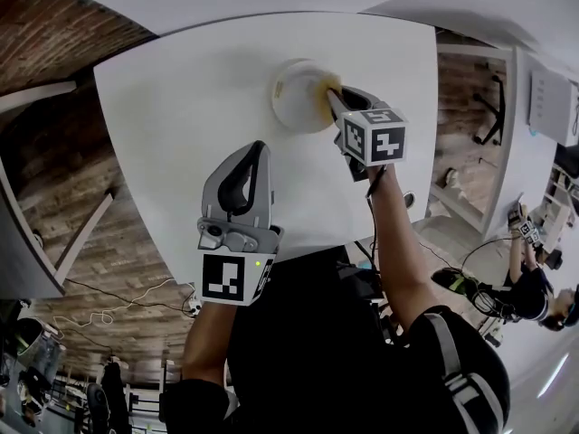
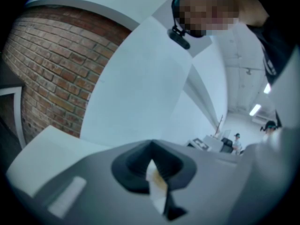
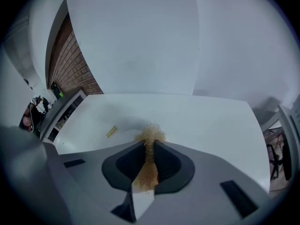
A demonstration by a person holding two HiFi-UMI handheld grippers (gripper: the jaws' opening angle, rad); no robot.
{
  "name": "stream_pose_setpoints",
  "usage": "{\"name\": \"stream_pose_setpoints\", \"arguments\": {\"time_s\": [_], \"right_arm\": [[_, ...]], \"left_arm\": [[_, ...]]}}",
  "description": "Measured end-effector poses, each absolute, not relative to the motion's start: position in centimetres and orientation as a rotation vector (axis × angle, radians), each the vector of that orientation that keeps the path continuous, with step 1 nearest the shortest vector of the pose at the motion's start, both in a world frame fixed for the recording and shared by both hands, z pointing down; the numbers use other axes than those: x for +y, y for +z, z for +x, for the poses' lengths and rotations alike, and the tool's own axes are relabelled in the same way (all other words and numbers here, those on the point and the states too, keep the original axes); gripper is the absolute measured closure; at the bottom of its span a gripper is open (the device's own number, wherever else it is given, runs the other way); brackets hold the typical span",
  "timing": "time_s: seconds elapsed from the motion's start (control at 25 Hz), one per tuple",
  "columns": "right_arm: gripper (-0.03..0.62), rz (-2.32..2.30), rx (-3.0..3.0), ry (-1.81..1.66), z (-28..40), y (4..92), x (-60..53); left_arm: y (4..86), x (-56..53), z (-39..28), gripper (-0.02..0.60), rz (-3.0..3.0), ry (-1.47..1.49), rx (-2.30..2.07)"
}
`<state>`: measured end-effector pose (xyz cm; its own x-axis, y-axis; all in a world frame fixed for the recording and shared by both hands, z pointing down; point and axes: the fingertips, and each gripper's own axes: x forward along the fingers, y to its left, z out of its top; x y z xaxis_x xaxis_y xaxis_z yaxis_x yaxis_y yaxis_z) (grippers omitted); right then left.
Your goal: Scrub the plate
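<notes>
At the far side of the white table point(image 1: 181, 107) in the head view sits the white plate point(image 1: 291, 98), and the right gripper point(image 1: 339, 102) is right up at its right-hand edge. A yellowish scrubber point(image 1: 327, 93) is pinched at the gripper's tip and lies against that side of the plate. The marker cube point(image 1: 375, 138) faces the camera, with the arm reaching in from below. The left gripper point(image 1: 257, 152) hangs back near the table's near edge, well apart from the plate and tipped upward. Wooden floor point(image 1: 118, 269) shows to the left of the table.

Over to the left gripper view: the left gripper's jaws are closed, with the dark pads point(image 2: 136, 165) meeting at the tip and nothing clearly gripped. A small pale patch shows in the wedge behind them, but what it is cannot be told. Beyond are a brick wall point(image 2: 51, 74) and white panels.

Now the right gripper view: the jaws are clamped tight on the scrubber, a straw-coloured wiry tuft that bulges out past the tips. The white tabletop spreads ahead, and a small yellow strip point(image 3: 111, 131) lies on it to the left. The plate cannot be told apart from the white surface here.
</notes>
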<state>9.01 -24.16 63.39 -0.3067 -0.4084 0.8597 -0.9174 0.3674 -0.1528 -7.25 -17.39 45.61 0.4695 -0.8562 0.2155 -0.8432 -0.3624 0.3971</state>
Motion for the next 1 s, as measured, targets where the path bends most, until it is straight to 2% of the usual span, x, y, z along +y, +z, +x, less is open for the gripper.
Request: {"name": "stream_pose_setpoints", "arguments": {"time_s": [0.48,1.0], "right_arm": [[0.544,1.061,-1.962,0.806,3.7,62.9,-26.8],[0.544,0.873,-1.995,0.786,0.1,62.9,-21.6]], "left_arm": [[45.7,-17.2,-8.1,0.578,2.242,-0.033,-1.442],[45.9,-17.1,-8.4,0.578,2.231,-0.054,-1.447]]}}
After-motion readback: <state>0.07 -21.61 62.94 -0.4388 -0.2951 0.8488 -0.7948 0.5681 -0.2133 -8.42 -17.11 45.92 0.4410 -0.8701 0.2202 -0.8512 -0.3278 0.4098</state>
